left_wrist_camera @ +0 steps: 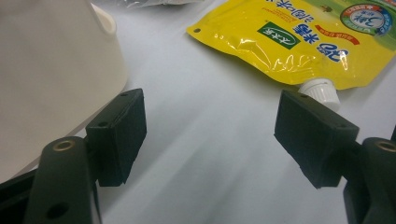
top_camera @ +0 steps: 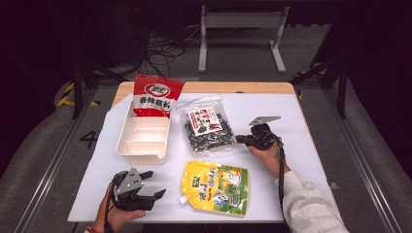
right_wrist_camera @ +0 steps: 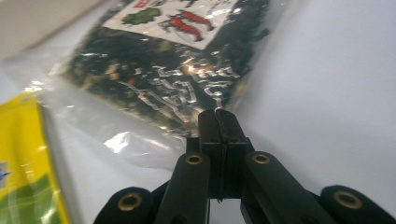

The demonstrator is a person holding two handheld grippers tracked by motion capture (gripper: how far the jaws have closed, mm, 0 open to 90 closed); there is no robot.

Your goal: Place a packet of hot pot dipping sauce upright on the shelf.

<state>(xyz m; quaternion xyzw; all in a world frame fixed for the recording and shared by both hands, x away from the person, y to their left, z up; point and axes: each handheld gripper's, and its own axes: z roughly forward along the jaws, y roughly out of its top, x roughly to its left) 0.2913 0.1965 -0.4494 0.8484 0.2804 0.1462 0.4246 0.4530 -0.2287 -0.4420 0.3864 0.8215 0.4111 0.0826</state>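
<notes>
A clear bag of dark dried food (top_camera: 208,127) with a red-and-white label lies flat at the table's middle. My right gripper (top_camera: 239,139) has its jaws pressed together on that bag's near right corner. The right gripper view shows the bag (right_wrist_camera: 163,70) running up to the shut tips of the right gripper (right_wrist_camera: 217,114). A yellow spouted pouch (top_camera: 216,187) lies in front of the bag. At the front left, my left gripper (top_camera: 154,184) rests open on the sheet. In its own view the left gripper (left_wrist_camera: 210,130) holds nothing, and the pouch (left_wrist_camera: 299,42) lies just beyond the right jaw with its white cap close to it.
A white divided tray (top_camera: 141,153) stands at the left with a red snack bag (top_camera: 156,94) leaning across its far end. The tray wall (left_wrist_camera: 46,70) is close beside my left jaw. A white sheet (top_camera: 291,145) covers the table; beyond the table are cables and a metal stand.
</notes>
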